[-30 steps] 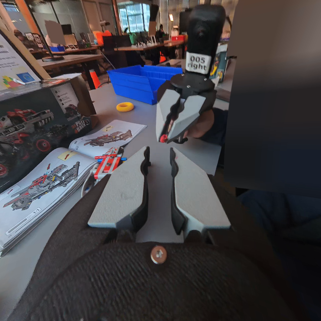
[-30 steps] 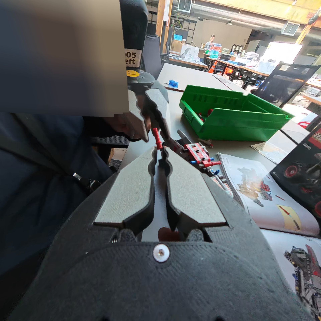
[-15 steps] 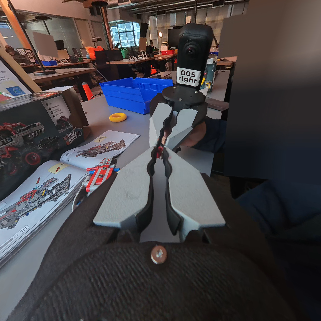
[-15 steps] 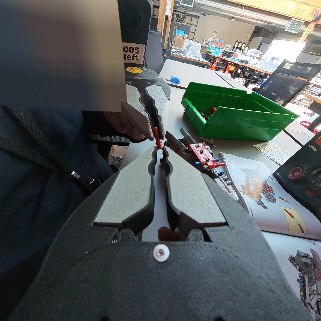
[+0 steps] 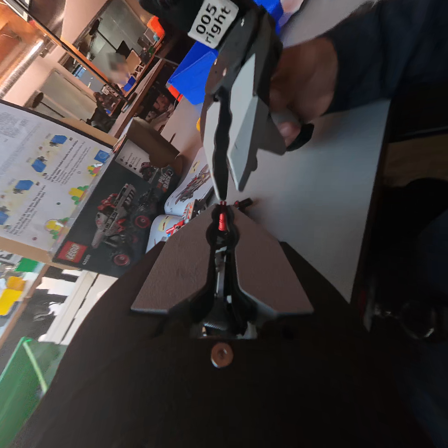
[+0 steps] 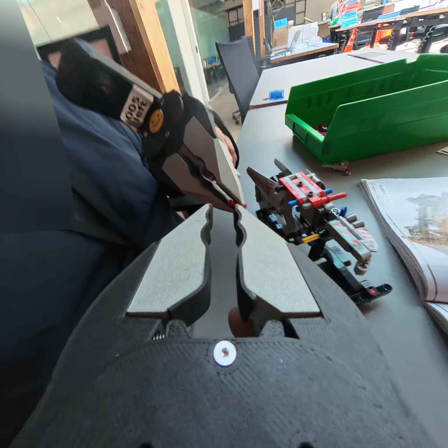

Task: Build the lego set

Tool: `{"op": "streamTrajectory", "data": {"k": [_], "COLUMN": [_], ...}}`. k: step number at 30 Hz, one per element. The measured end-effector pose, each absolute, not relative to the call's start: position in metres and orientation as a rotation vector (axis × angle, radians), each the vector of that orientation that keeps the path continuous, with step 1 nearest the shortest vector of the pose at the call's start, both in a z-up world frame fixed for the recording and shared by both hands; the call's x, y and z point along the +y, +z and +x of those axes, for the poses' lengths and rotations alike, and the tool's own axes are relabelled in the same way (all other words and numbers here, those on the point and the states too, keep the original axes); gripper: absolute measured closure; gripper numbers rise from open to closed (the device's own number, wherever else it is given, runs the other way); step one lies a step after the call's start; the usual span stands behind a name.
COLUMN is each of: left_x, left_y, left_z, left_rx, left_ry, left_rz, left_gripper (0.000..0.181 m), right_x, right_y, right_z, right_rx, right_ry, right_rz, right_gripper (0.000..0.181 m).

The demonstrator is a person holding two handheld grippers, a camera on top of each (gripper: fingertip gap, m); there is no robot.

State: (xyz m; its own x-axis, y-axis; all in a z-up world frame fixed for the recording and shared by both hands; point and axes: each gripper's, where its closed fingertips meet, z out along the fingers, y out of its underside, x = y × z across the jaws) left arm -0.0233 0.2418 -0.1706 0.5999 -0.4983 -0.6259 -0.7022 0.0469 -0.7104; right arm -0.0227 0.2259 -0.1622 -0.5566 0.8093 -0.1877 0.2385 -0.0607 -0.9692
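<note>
My left gripper (image 5: 221, 209) is shut on a small red Lego pin (image 5: 221, 219), held in the air over the table edge. My right gripper (image 6: 223, 208) stands tip to tip with it, jaws apart and empty. In the right wrist view the left gripper (image 6: 236, 203) comes in from the upper left with the red pin (image 6: 230, 201) between its tips, just at my right gripper's right fingertip (image 6: 240, 213). The half-built red, grey and black Lego truck (image 6: 315, 218) lies on the table right of both grippers. The right gripper (image 5: 231, 189) also shows from above in the left wrist view.
A green bin (image 6: 363, 116) with loose parts stands behind the truck. The open instruction booklet (image 6: 412, 230) lies to its right. The Lego box (image 5: 116, 218) and a blue bin (image 5: 194, 72) stand farther along the grey table (image 5: 303, 206). A person's dark-sleeved body is close on the left. My two grippers' fingertips are within a few centimetres of each other.
The red pin has passed from my right gripper to my left. The left gripper closed on it, the right gripper opened. The left gripper has rolled sideways.
</note>
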Motion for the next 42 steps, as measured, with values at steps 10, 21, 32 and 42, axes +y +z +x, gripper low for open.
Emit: {"op": "streamTrajectory", "data": {"k": [10,21,32,42], "left_x": [0.252,0.253,0.252,0.249], "left_y": [-0.176,-0.177,-0.179,-0.178], "left_z": [-0.038,-0.033,-0.034,-0.033], "left_rx": [1.047,1.079,1.074,1.053], "left_ry": [0.504,0.563,0.551,0.471], "left_rz": [-1.614,-1.606,-1.623,-1.618], "left_gripper": [0.179,0.180,0.180,0.179], "right_x": [0.238,0.239,0.239,0.238], "right_y": [-0.170,-0.170,-0.172,-0.169], "right_z": [-0.040,-0.039,-0.040,-0.034], "right_rx": [-1.561,-1.433,-1.412,-1.381], "right_ry": [1.764,1.646,1.466,1.568], "right_rz": [-1.385,-1.458,-1.504,-1.503], "right_gripper": [0.170,0.175,0.181,0.181]}}
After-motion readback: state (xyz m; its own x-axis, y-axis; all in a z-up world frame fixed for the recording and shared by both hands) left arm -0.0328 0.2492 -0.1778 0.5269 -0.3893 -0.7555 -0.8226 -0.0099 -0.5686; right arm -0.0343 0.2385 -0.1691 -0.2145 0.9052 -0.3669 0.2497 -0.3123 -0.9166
